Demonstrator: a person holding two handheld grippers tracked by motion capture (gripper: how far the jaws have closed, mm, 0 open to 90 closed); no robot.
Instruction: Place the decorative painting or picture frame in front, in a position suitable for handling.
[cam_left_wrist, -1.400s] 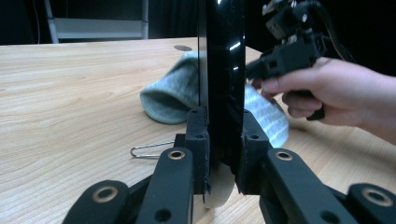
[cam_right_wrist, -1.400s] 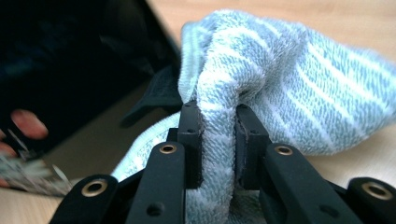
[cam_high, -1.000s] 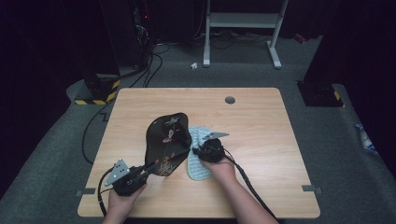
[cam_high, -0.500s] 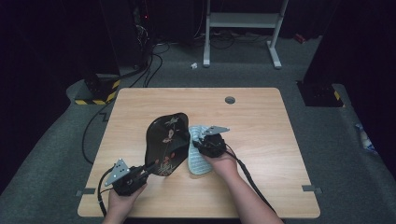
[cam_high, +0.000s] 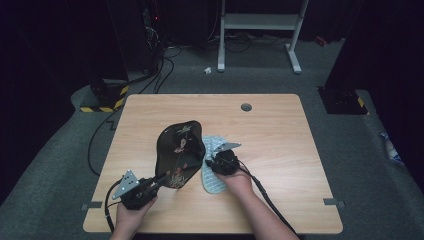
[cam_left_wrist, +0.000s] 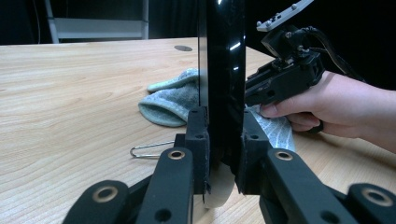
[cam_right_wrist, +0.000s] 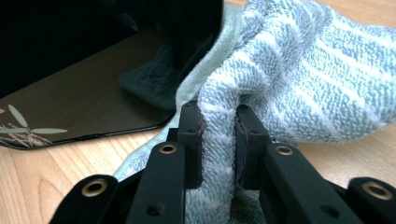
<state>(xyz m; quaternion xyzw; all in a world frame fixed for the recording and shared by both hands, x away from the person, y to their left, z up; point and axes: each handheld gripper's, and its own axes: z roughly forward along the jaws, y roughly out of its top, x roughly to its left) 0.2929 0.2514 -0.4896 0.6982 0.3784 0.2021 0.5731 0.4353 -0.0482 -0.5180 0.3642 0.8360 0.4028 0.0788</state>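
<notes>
A black lacquered tray (cam_high: 179, 150) with a plant pattern is tipped up on edge over the wooden table (cam_high: 280, 130). My left gripper (cam_high: 162, 178) is shut on its near rim. In the left gripper view the tray (cam_left_wrist: 224, 70) stands edge-on between that gripper's (cam_left_wrist: 223, 140) pads. A pale blue-green striped towel (cam_high: 214, 182) lies just right of the tray. My right gripper (cam_high: 209, 161) is shut on a fold of it. The right gripper view has the towel (cam_right_wrist: 299, 84) pinched in the gripper (cam_right_wrist: 218, 135), touching the tray (cam_right_wrist: 70, 107).
A thin wire clip (cam_left_wrist: 149, 150) lies on the table near the tray's base. A round cable hole (cam_high: 246, 106) sits near the table's far edge. Behind the table stand a white frame (cam_high: 260, 22) and a yellow-black striped block (cam_high: 102, 102) on the floor.
The right gripper with the towel has shifted slightly along the tray's right side. The left gripper and the tray have held still.
</notes>
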